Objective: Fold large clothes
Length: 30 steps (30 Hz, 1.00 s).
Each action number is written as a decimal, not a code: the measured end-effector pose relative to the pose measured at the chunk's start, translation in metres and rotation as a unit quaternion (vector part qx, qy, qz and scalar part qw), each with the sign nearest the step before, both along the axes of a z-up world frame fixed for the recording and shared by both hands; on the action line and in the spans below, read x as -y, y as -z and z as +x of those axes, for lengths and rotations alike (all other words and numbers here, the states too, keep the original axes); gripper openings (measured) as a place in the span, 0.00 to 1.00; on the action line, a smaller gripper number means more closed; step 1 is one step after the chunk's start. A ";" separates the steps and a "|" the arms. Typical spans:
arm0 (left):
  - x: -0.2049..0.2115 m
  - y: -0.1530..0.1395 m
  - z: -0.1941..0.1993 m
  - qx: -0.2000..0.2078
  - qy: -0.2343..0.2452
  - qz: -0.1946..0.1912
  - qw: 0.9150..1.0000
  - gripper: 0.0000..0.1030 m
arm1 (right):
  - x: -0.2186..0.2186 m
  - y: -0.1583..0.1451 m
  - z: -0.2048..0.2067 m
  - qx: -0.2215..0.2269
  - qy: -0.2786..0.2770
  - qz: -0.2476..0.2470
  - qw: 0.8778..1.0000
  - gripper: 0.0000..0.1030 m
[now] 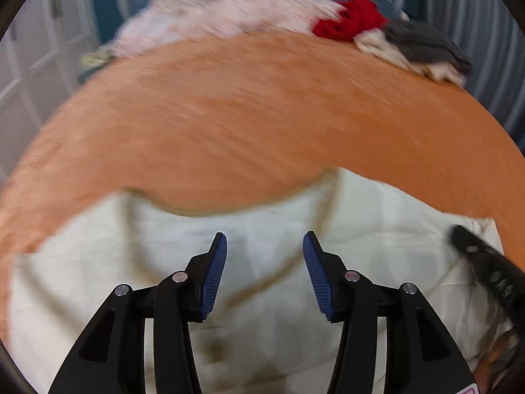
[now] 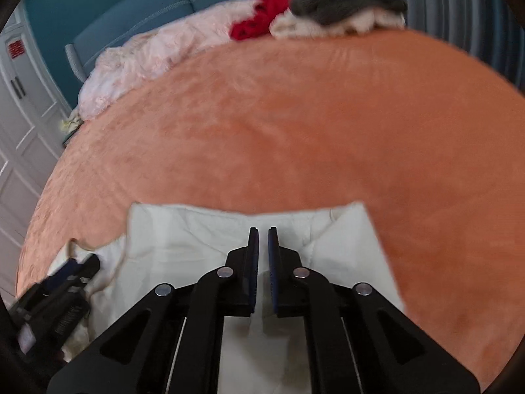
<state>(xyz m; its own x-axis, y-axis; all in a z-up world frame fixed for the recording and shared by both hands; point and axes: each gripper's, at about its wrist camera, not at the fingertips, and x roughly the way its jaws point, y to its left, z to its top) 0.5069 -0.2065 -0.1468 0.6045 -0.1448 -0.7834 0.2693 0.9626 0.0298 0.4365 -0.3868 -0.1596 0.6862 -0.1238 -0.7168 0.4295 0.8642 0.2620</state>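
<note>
The cream garment (image 1: 262, 229) lies spread on the orange bed (image 1: 262, 115). Left tongs (image 1: 265, 246) gape wide above it, empty. Right tongs (image 2: 263, 239) sit nearly closed, gripping nothing visible, likely between folds.

- Right hand-held gripper (image 2: 263, 233), jaws nearly closed with a narrow gap, over the cream garment (image 2: 203, 243).
- Garment lies on the orange bed (image 2: 295, 124).
- Left hand-held gripper (image 2: 73, 271) at near left.
- Far: red (image 2: 262, 19) and grey clothes (image 2: 344, 3).
</note>
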 end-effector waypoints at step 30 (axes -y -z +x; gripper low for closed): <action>-0.086 0.042 0.019 0.033 -0.046 0.053 0.997 0.38 | -0.142 0.043 0.064 -0.030 -0.206 -0.021 0.978 0.03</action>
<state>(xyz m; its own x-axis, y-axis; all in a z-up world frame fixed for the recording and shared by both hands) 0.5255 -0.1210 -0.1883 0.6615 -0.0047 -0.7499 0.1744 0.9735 0.1478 0.5007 -0.2443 -0.2030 0.6412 0.1250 -0.7571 0.0556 0.9765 0.2083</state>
